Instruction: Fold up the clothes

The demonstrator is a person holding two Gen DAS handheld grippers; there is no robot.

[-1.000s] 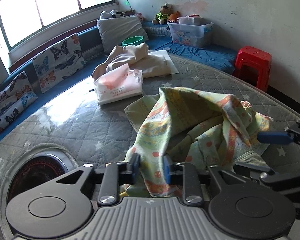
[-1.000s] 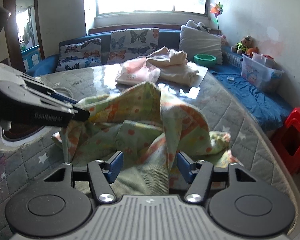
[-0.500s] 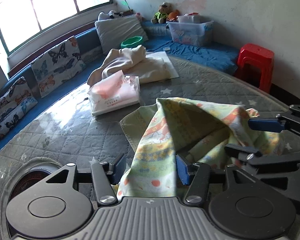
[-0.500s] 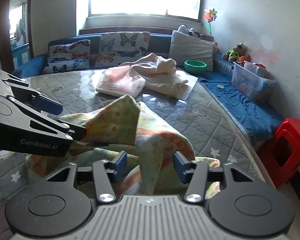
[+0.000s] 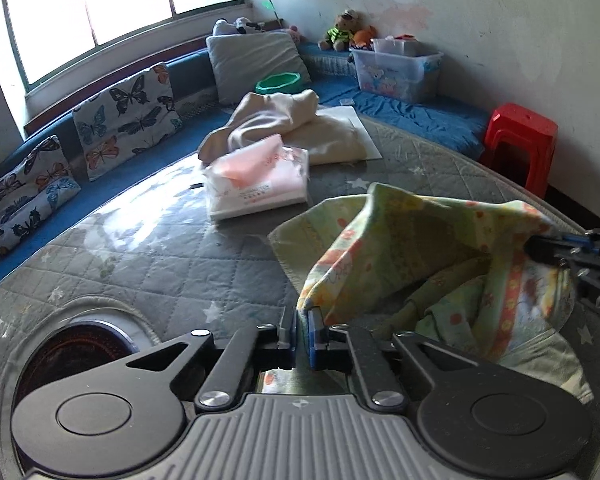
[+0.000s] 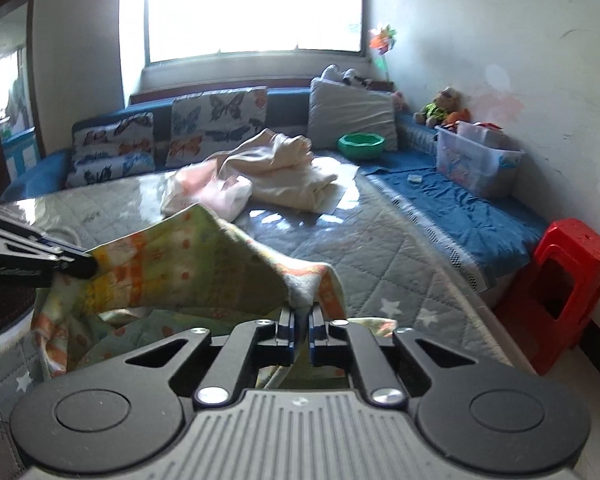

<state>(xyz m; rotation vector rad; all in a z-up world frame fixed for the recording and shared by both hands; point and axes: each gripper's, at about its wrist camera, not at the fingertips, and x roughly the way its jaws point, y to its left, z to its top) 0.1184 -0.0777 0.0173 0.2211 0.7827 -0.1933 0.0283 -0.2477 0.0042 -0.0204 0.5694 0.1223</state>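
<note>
Printed cotton garment pinched at two points, ready to be spread.

Green-and-orange patterned garment [image 5: 412,248] lies bunched on the quilted table [image 5: 172,264], its upper edge lifted clear. Left tool [image 5: 302,316] is closed tight on one corner; right tool [image 6: 302,316] is closed tight on a fold at the opposite side. Step in hand, by judgement: securing both corners before opening the cloth flat. Next move calls for drawing the tools apart evenly and lifting, keeping the hem taut without snagging. Tissue pack [image 5: 256,184] and cream clothes [image 5: 296,124] lie beyond, well apart.
</note>
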